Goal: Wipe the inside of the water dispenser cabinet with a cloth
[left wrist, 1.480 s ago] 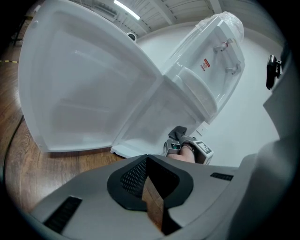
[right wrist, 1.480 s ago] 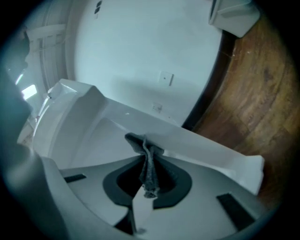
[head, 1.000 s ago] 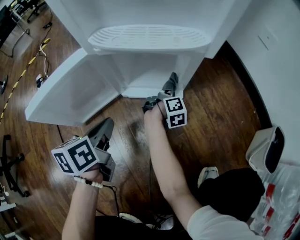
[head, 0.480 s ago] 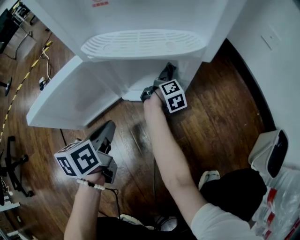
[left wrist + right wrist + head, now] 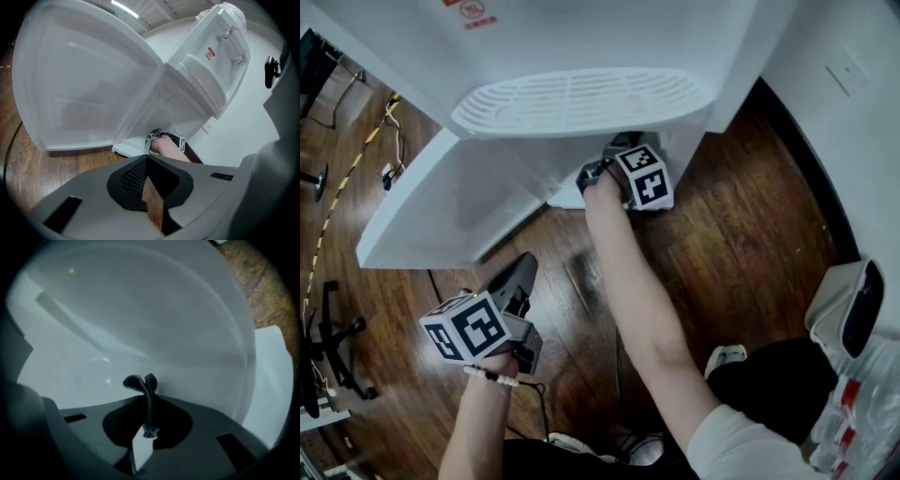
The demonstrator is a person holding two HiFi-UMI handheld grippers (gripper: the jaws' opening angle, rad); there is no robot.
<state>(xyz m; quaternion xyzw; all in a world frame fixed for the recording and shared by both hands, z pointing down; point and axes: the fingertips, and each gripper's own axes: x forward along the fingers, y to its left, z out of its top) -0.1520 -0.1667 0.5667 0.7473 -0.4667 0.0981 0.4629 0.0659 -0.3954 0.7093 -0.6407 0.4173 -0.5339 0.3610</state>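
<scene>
Pinching the cloth [image 5: 139, 382] in the right gripper [image 5: 148, 404]: jaws clamped fully on one thin dark fold, with just a small curl showing past the tips. Nothing else in the bite.

Reaching into the cabinet [image 5: 140, 310] under the drip tray [image 5: 581, 94], with white inner wall straight ahead of the tips. Looks close; can't confirm contact.

Parking the left gripper [image 5: 149, 164] low and well behind the right one, short of the open door [image 5: 79, 84]. Jaws together, nothing in them, aimed toward the hand [image 5: 165, 147] on the right gripper.

Handling guess:
- Soft, limp, near weightless. No stiffness of its own, so get wipe pressure by pressing through the jaw tips.
- Very little fabric out front. Risk of bare jaws scraping plastic instead of wiping.
- Better to grip further back on a bunched fold, leaving a fuller pad ahead of the tips.
- Smooth plastic wall, so expect an easy slide. Keep the squeeze firm to stop drag pulling the fold out.
- Nothing fragile about the cloth itself. Go gentle on the thin cabinet walls.
</scene>
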